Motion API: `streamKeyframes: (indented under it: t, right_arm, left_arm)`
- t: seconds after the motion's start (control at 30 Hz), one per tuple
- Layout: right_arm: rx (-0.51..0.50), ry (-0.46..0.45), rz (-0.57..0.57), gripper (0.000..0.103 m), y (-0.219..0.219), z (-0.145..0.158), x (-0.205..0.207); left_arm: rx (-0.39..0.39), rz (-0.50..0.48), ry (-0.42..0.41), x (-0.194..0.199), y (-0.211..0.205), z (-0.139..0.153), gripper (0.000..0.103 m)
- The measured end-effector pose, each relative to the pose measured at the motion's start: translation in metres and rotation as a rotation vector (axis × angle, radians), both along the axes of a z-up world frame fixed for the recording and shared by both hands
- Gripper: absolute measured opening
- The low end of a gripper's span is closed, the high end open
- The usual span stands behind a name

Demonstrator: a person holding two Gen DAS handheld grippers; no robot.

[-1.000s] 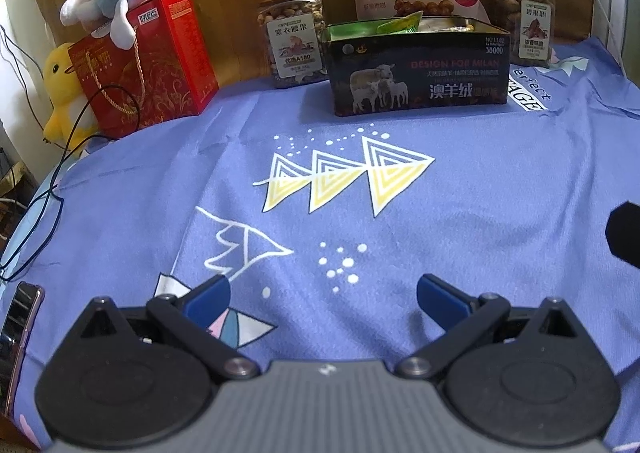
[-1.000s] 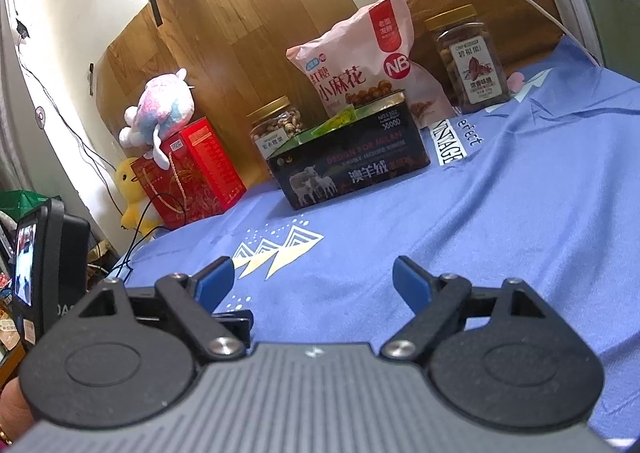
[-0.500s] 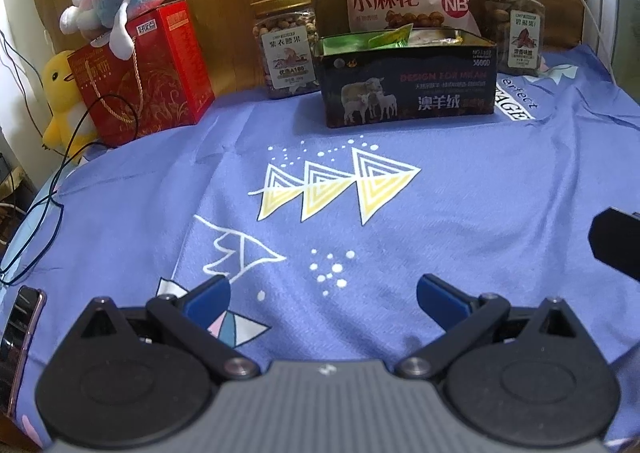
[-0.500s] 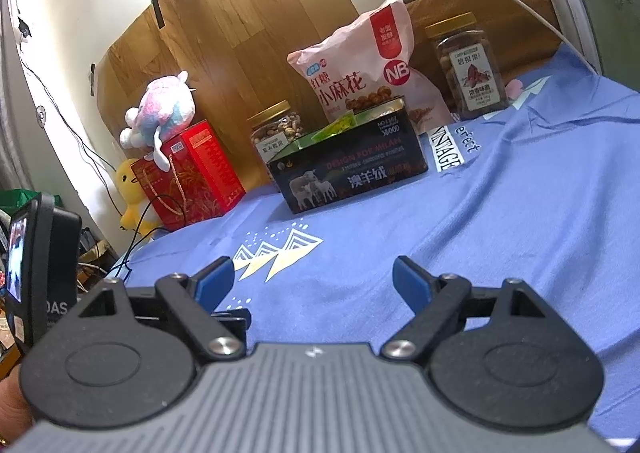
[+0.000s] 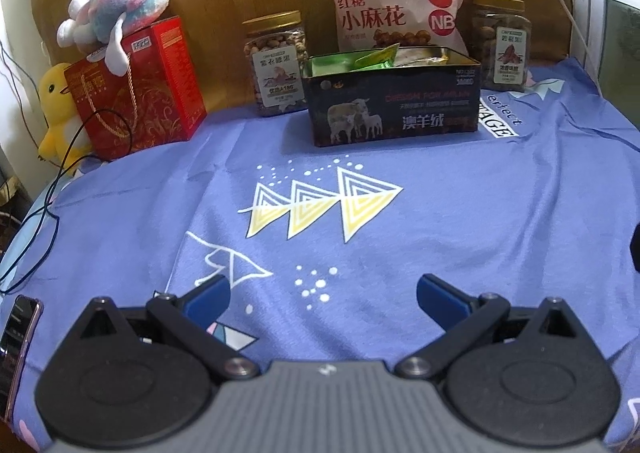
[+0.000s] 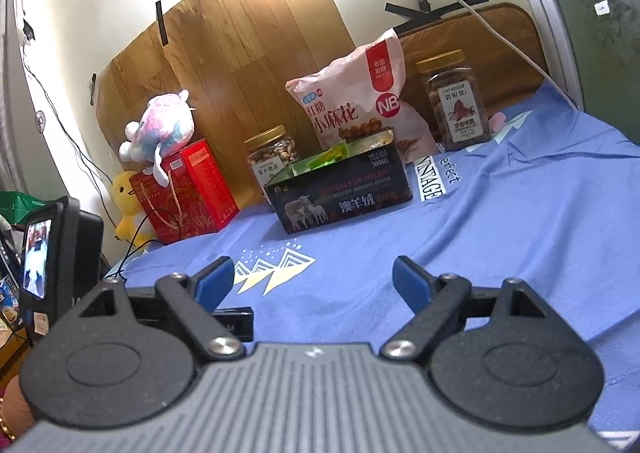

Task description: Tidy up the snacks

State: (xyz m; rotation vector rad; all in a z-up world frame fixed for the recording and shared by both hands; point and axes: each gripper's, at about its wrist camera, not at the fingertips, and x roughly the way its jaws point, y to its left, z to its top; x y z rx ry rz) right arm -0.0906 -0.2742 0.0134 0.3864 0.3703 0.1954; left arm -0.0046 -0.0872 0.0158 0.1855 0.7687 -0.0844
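Grippers idle, both empty, snacks all at far edge of cloth.

L gripper (image 5: pixel 322 293) & R gripper (image 6: pixel 314 279): jaws wide apart, nothing between them, both low over the blue cloth (image 5: pixel 460 213), well apart from the goods. Open tin (image 5: pixel 394 103) sits at the back w/ green packets (image 5: pixel 376 58) poking above its rim; pink snack bag (image 5: pixel 394 9) leans upright just behind it; 2 nut jars flank it, L jar (image 5: pixel 276 63) & R jar (image 5: pixel 502 41). Red gift box (image 5: pixel 136 87) w/ plush toy (image 5: pixel 120 3) on top stands off to the L, not snacks. Looks near done or not yet begun, can't tell which. Risks, my guess: bag is propped, so a nudge to the tin could tip it; packets ride high & a low reach could snag them; jars are smooth & round, may slip in a shallow pinch; loose cable (image 5: pixel 48 209) at L edge could catch the L gripper.
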Motion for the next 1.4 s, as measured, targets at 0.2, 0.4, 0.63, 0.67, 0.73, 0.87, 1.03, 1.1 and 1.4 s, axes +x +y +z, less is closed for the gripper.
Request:
streamKeyframes:
  t: [0.2,0.4,0.63,0.67,0.73,0.87,1.03,1.1,1.4]
  right_arm:
    - [0.006,0.002,-0.009,0.088,0.000,-0.002,-0.002]
    - [0.014,0.008,-0.001,0.088,0.000,-0.003,-0.001]
    - [0.018,0.010,0.004,0.088,0.000,-0.004,0.000]
    - [0.020,0.012,0.004,0.088,0.000,-0.005,-0.001]
    - [0.021,0.014,0.005,0.088,0.000,-0.006,-0.001]
    - [0.022,0.013,0.004,0.088,0.000,-0.006,-0.001]
    - [0.029,0.018,0.004,0.088,-0.001,-0.008,0.000]
    - [0.031,0.018,0.003,0.088,-0.001,-0.008,0.000]
    - [0.042,0.024,0.002,0.088,-0.004,-0.010,0.001]
  left_arm:
    - [0.012,-0.005,-0.029,-0.005,-0.001,0.003,0.103]
    - [0.024,0.000,-0.091,-0.011,-0.002,0.010,0.103]
    - [0.033,0.002,-0.101,-0.009,-0.002,0.011,0.103]
    - [0.036,0.001,-0.101,-0.009,-0.003,0.011,0.103]
    - [0.040,-0.002,-0.103,-0.009,-0.004,0.010,0.103]
    - [0.061,-0.001,-0.120,-0.012,-0.006,0.010,0.103]
    - [0.086,-0.003,-0.119,-0.011,-0.011,0.008,0.103]
    - [0.093,-0.001,-0.118,-0.011,-0.012,0.007,0.103]
    - [0.108,-0.001,-0.105,-0.008,-0.014,0.003,0.103]
